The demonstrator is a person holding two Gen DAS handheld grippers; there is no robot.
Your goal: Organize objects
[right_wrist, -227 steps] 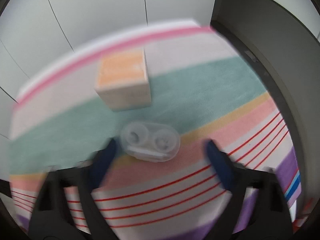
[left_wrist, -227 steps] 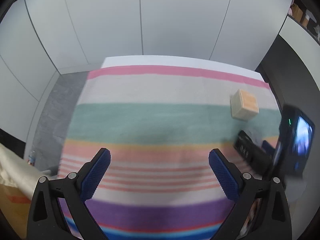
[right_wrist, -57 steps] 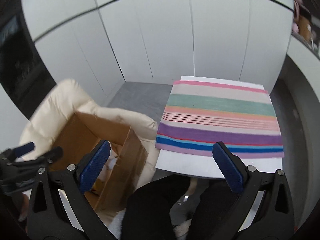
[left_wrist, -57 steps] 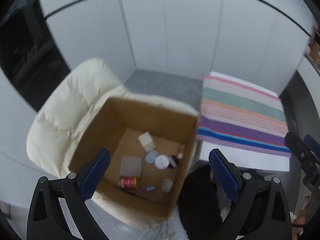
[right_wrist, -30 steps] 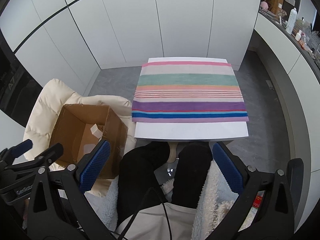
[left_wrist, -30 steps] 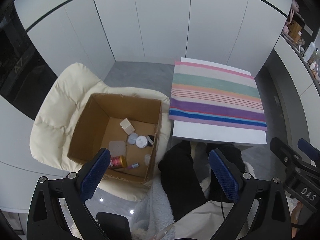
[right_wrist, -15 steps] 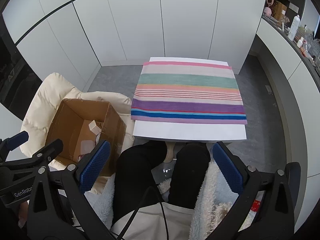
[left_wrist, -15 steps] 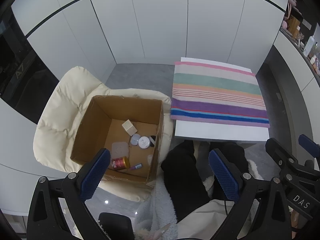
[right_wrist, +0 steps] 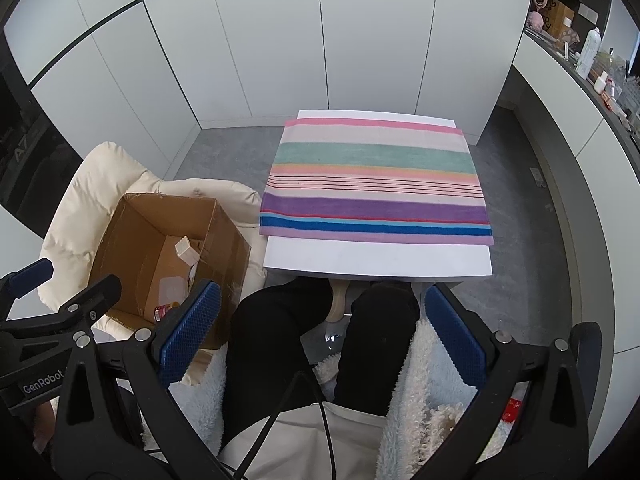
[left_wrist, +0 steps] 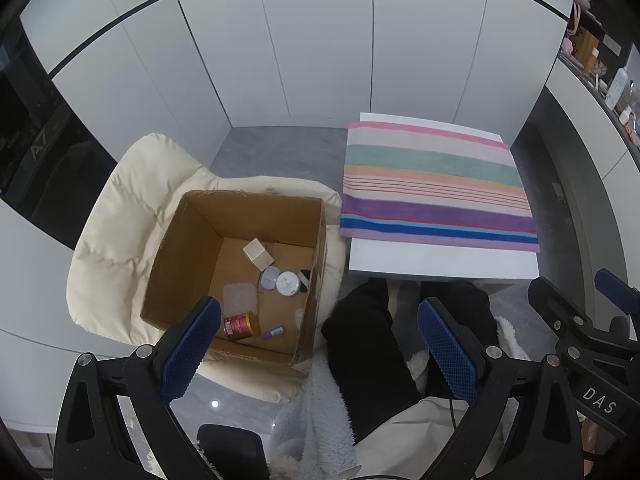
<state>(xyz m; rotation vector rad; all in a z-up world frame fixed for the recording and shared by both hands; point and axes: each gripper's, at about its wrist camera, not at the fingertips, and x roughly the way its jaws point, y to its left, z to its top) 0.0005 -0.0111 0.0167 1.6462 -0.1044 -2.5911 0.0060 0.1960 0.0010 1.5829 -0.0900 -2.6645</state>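
An open cardboard box [left_wrist: 188, 248] [right_wrist: 124, 236] rests on a cream padded chair [left_wrist: 120, 196] to the left of the table. Inside lie a small wooden cube [left_wrist: 258, 254] [right_wrist: 186, 249], a white round jar [left_wrist: 287, 283], a clear lidded case [left_wrist: 240, 298], a red can [left_wrist: 240, 325] and a small purple tube [left_wrist: 273, 332]. My left gripper [left_wrist: 318, 350] is open and held high above the box's right edge and the person's knees. My right gripper [right_wrist: 322, 330] is open too, high over the person's lap. Nothing sits between either pair of blue pads.
A white table [right_wrist: 376, 258] carries a striped cloth [left_wrist: 436, 184] [right_wrist: 376, 182] with nothing on it. The seated person's black-trousered legs [right_wrist: 280, 332] reach under the table's front edge. White cabinet doors [right_wrist: 320, 40] close the back. A cluttered counter [right_wrist: 592, 64] runs along the right.
Both grippers have lifted away from the table and box to a high view over the lap. The wooden cube and clear case, on the cloth 7.6 s ago, now lie in the box.
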